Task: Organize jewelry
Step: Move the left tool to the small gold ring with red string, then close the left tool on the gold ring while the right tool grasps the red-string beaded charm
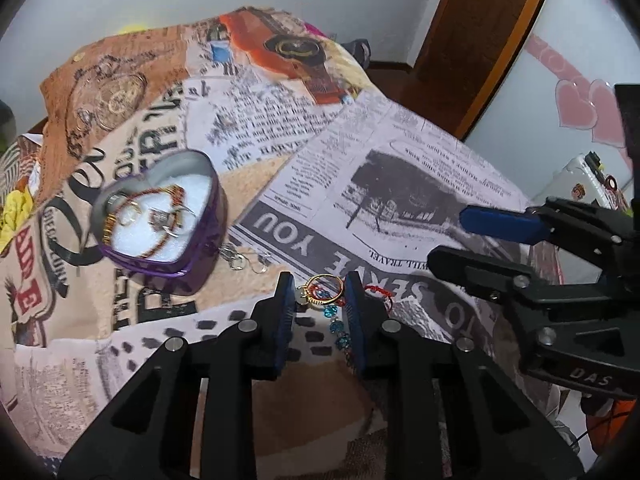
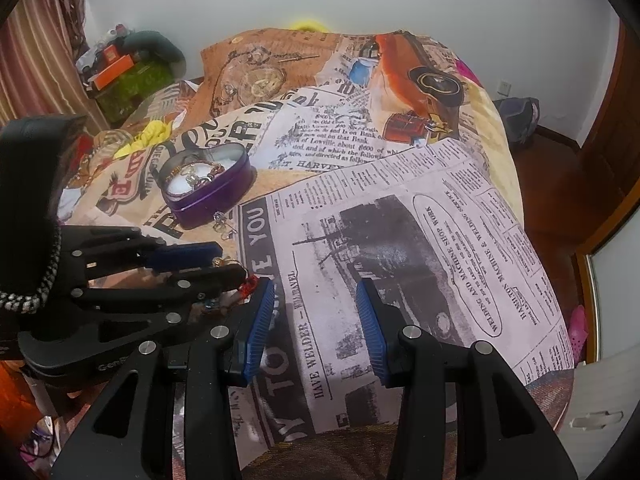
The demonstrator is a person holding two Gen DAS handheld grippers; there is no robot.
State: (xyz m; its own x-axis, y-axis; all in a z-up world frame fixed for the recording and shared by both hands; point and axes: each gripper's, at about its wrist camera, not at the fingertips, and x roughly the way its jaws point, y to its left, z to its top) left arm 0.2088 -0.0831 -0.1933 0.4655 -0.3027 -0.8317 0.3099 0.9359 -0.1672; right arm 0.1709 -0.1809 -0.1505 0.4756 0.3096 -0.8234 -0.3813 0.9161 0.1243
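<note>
Purple and heart-shaped, the tin (image 1: pixel 160 216) sits on the newsprint-patterned blanket (image 1: pixel 360 184) with its lid off, its point turned toward the near edge of the bed in the left wrist view and its lobes away; in the right wrist view it lies at the left (image 2: pixel 208 188). Inside, on white padding, are a red-and-gold bracelet (image 1: pixel 160 200) curled in a loop and a few silver rings (image 1: pixel 176 220). Just beside the tin's near wall, on the blanket, lie silver earrings (image 1: pixel 244 260), touching nothing else that can be made out. The left gripper (image 1: pixel 320 292) hovers low over the blanket with its blue pads a narrow gap apart, and between them lies a gold ring (image 1: pixel 326 288); whether the pads actually press it cannot be told. From the ring a beaded string (image 1: pixel 338 328) with blue beads runs back toward the camera, its long axis roughly along the fingers, and a red cord (image 1: pixel 378 292) shows just right of the right pad. The right gripper (image 2: pixel 316 320) is spread wide and holds nothing, its fingers pointing across the printed newspaper panel, close beside the left gripper (image 2: pixel 224 264).
</note>
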